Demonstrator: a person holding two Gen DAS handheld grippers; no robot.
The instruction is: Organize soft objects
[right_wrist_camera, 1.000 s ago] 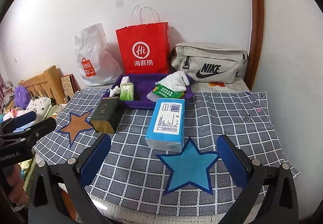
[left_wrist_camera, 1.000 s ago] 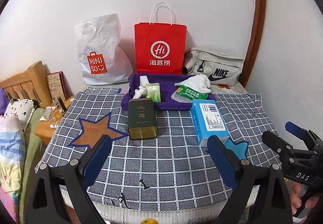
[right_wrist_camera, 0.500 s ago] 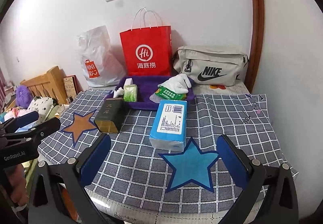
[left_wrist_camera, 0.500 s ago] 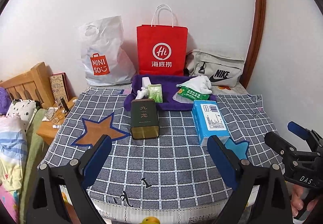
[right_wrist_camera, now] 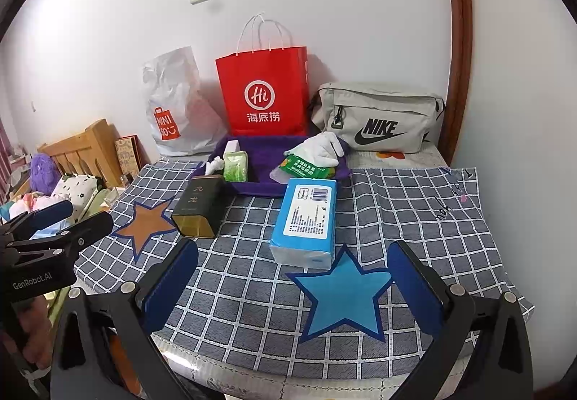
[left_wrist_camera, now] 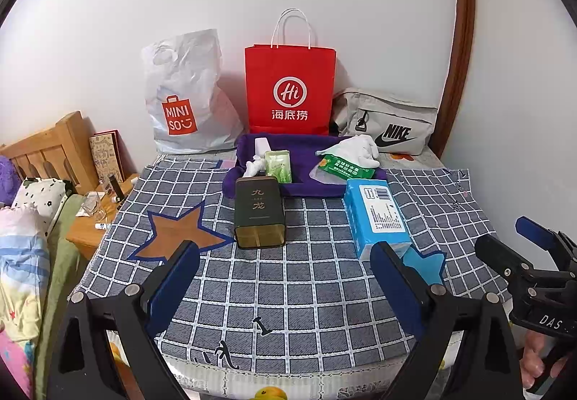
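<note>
A blue tissue pack (left_wrist_camera: pixel 377 216) (right_wrist_camera: pixel 306 220) lies on the checked cloth, its near end by a blue star patch (right_wrist_camera: pixel 342 295). A dark green tin (left_wrist_camera: pixel 259 212) (right_wrist_camera: pixel 198 209) lies to its left. Behind them a purple tray (left_wrist_camera: pixel 306 189) (right_wrist_camera: pixel 268 189) holds a small green tissue pack (left_wrist_camera: pixel 278 165) (right_wrist_camera: pixel 235 166), a green wipes pouch (left_wrist_camera: pixel 337 167) (right_wrist_camera: pixel 301 167) and a white glove (left_wrist_camera: pixel 357 149) (right_wrist_camera: pixel 321 147). My left gripper (left_wrist_camera: pixel 285 288) and right gripper (right_wrist_camera: pixel 292 286) are both open and empty, held above the table's near edge.
A Miniso plastic bag (left_wrist_camera: pixel 184 97), a red paper bag (left_wrist_camera: pixel 290 90) and a grey Nike pouch (left_wrist_camera: pixel 387 122) stand along the back wall. A brown star patch (left_wrist_camera: pixel 176 234) lies on the left. A wooden bed frame (left_wrist_camera: pixel 47 151) and bedding lie beyond the left edge.
Both grippers have drawn back and risen slightly, so the table objects look a little farther and lower. Nothing on the table has moved.
</note>
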